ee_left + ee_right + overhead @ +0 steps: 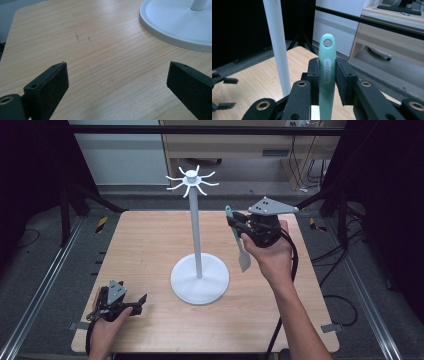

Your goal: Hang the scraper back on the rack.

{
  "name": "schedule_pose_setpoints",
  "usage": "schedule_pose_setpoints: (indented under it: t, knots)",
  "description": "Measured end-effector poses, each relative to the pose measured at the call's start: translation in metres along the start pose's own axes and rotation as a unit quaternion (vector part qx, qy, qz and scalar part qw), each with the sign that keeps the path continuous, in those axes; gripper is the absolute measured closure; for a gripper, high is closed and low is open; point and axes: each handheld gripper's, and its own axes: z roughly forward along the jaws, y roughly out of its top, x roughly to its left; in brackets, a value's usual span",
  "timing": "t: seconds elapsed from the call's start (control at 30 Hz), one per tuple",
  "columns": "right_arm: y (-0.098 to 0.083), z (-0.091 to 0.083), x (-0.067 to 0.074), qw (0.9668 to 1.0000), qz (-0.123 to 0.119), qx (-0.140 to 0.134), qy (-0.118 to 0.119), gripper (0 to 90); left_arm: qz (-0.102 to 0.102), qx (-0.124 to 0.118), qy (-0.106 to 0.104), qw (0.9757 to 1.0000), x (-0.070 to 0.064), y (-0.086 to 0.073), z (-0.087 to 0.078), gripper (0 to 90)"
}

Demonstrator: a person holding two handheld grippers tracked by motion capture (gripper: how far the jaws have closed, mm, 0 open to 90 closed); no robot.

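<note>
Clamping a pale green spatula (327,72) between its two black jaws, the right gripper (239,224) is held up above the right half of the wooden table (145,245); the jaws press flat against both sides of the handle, whose rounded end with a hanging hole pokes out past them; in the high view the handle tip points up and to the left, and the flat grey blade (243,260) hangs down below the hand, clear of the tabletop; the handle looks smooth and moulded, with an oval raised label on its face; just left of the gripper rises the white stand (199,240), a slim round pole on a broad disc base, topped by a ring of curved hooks; the left gripper (140,302) rests low near the table's front left corner, its jaws spread wide with nothing between them, bare pale wood grain beneath, the stand's base rim near.
</note>
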Motion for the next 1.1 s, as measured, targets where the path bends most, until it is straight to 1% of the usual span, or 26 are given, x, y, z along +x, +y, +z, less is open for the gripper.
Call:
schedule_pose_setpoints:
  t: [0.13,0.17,0.27,0.47,0.67,0.93,1.1]
  knots:
    - [0.007,-0.001,-0.001,1.0,-0.004,-0.007,-0.001,74.4,0.001,0.001,0.0,1.0,0.0,0.0,0.0,3.4]
    - [0.009,-0.001,0.0,1.0,-0.002,-0.009,0.0,74.4,0.0,0.0,0.0,1.0,0.0,0.0,0.0,3.4]
    - [0.021,-0.004,0.0,0.9997,-0.009,-0.021,0.0,74.4,0.0,0.0,0.0,1.0,0.0,0.0,0.0,3.5]
    - [0.031,-0.007,0.001,0.9994,-0.011,-0.034,0.0,74.4,0.001,0.001,-0.001,1.0,0.0,0.0,0.0,3.5]
    - [0.04,-0.013,0.0,0.9986,-0.012,-0.05,0.003,74.4,0.003,0.004,-0.001,1.0,0.001,0.0,0.0,3.6]
    - [0.047,-0.021,0.002,0.9974,-0.014,-0.069,0.014,74.4,0.001,0.003,-0.001,1.0,0.0,0.0,0.0,3.7]
    - [0.05,-0.022,0.004,0.997,-0.015,-0.074,0.018,74.4,0.002,0.003,-0.002,1.0,0.0,0.0,0.0,3.7]
